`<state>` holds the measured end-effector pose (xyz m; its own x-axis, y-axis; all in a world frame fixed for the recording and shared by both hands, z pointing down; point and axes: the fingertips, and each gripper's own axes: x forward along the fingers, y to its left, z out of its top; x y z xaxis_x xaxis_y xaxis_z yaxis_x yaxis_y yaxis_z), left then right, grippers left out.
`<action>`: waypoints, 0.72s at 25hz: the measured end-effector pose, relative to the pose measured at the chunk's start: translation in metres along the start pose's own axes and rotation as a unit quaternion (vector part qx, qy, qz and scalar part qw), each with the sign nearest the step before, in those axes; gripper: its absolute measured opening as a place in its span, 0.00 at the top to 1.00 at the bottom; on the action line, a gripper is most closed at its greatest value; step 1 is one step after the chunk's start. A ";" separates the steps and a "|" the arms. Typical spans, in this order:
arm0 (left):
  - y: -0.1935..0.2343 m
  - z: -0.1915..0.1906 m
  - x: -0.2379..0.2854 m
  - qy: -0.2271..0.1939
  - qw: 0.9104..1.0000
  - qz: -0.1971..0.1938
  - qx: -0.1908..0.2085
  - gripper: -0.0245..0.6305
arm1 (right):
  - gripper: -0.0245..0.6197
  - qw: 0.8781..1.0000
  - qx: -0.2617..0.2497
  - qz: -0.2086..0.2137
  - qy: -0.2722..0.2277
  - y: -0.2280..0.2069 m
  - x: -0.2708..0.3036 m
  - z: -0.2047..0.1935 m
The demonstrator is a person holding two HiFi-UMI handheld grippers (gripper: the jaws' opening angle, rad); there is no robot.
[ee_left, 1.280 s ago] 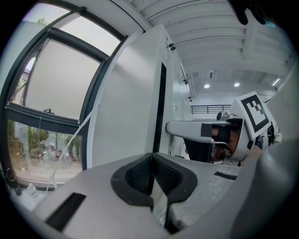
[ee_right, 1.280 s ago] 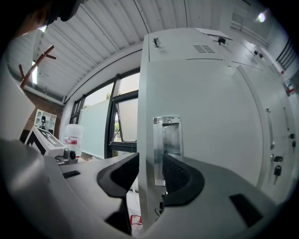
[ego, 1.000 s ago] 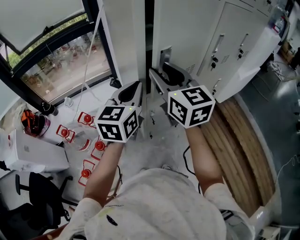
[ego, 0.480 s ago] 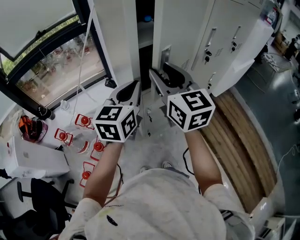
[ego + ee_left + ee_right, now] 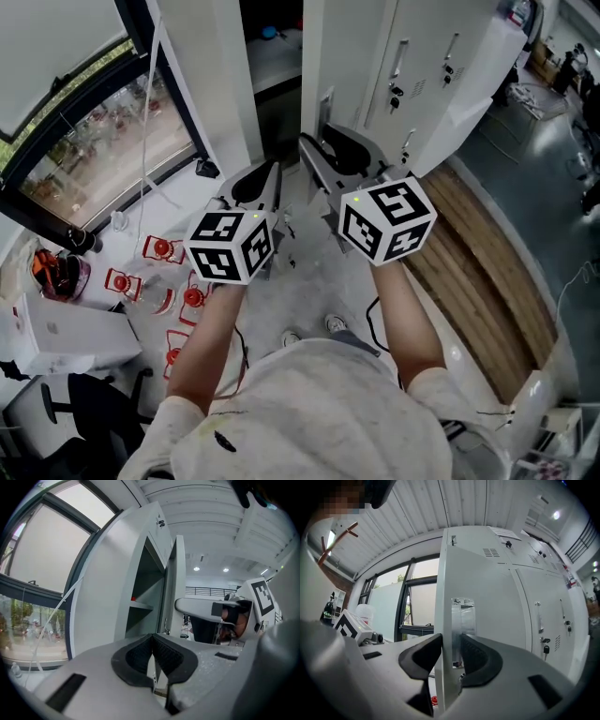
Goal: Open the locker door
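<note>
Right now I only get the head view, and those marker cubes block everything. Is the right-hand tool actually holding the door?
Observer: It looks so. In the right gripper view, the right gripper has just been closing its jaws on the edge of the locker door, with a pad on each face, at the metal handle plate.
Operator: And the other tool?
Observer: The left gripper is shut, with nothing between its jaws.
Operator: Anything inside the locker?
Observer: A shelf with a small red thing on it.
</note>
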<state>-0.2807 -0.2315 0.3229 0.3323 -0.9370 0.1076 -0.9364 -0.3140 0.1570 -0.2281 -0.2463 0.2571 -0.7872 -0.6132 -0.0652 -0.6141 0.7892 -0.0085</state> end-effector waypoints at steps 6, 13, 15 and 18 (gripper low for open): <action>-0.016 -0.007 0.006 0.005 1.000 -0.023 -0.005 0.95 | 0.77 1.000 -0.005 0.011 -0.007 -0.007 -0.017 0.001; -0.034 -0.008 0.014 0.007 0.999 -0.032 -0.005 0.95 | 0.76 1.000 -0.008 0.024 -0.013 -0.015 -0.035 0.004; -0.042 -0.007 0.018 0.005 0.999 -0.032 -0.001 0.95 | 0.76 0.999 -0.007 0.032 -0.014 -0.019 -0.041 0.002; -0.054 -0.004 0.022 0.003 0.999 -0.032 0.003 0.95 | 0.76 0.999 -0.012 0.041 -0.013 -0.024 -0.050 0.003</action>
<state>-0.2225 -0.2341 0.3210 0.3917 -0.9142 0.1036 -0.9140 -0.3737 0.1581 -0.1741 -0.2345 0.2579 -0.8337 -0.5447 -0.0908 -0.5486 0.8358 0.0228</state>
